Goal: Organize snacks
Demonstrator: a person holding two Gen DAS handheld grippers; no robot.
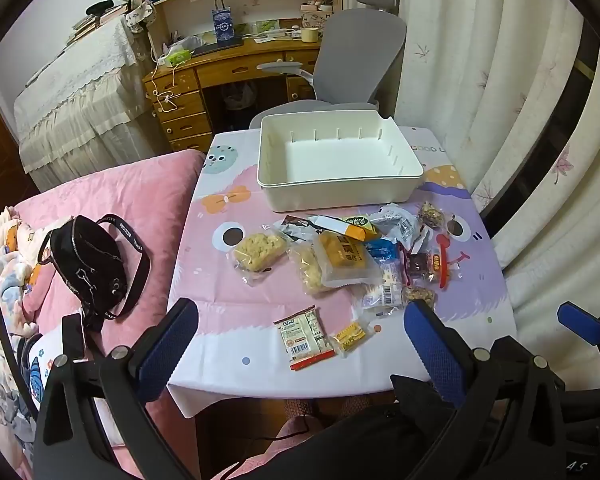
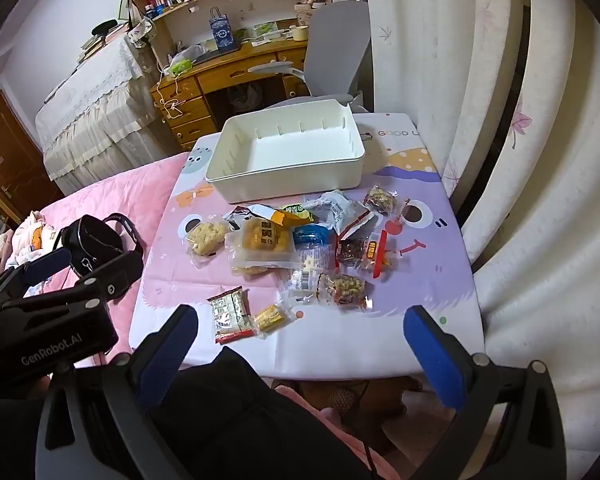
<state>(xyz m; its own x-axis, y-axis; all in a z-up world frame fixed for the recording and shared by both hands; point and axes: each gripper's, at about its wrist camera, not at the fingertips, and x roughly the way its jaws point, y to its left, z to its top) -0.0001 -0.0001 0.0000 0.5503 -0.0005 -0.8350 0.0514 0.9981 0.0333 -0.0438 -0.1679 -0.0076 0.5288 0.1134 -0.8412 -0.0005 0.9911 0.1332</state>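
Snacks [image 1: 342, 258]: wrapped packets, heaped loose mid-surface, two strays nearer the front edge; none sorted yet. White bin [image 1: 400, 190]: empty, just behind the heap, presumably the destination. Surface [image 1: 228, 276]: cartoon-print cloth. Left gripper [image 1: 300, 342] and right gripper [image 2: 300, 340]: jaws spread wide, nothing between them, poised above the near edge, probably ahead of a first pick. Black bag [image 1: 88, 260]: on the pink bed alongside.

Even, soft indoor light, weak shadows; sharp centre, strong fisheye bending and dark vignette at edges
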